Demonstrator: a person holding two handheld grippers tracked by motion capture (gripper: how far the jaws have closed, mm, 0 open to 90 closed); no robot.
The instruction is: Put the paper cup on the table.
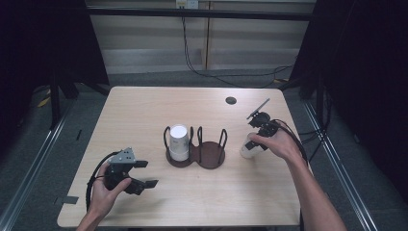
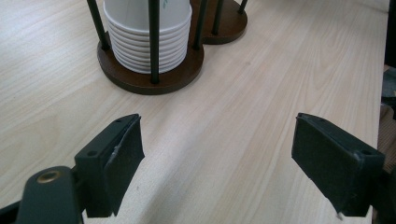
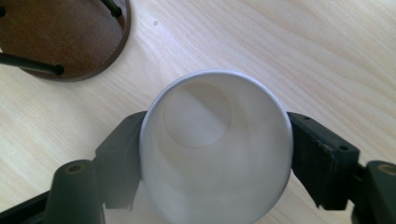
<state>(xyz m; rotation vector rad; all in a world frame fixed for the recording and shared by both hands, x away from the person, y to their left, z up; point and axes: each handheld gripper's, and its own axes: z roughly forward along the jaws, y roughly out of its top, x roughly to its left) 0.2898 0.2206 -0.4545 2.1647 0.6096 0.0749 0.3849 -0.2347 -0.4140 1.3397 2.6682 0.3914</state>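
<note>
Work in hand: single paper cup stands upright on the surface, just right of the holder.
Right claw: jaws flank the cup; contact uncertain.
Left claw: released, empty.
Done: cup stack sits in left ring.
Left: right ring vacant.
</note>
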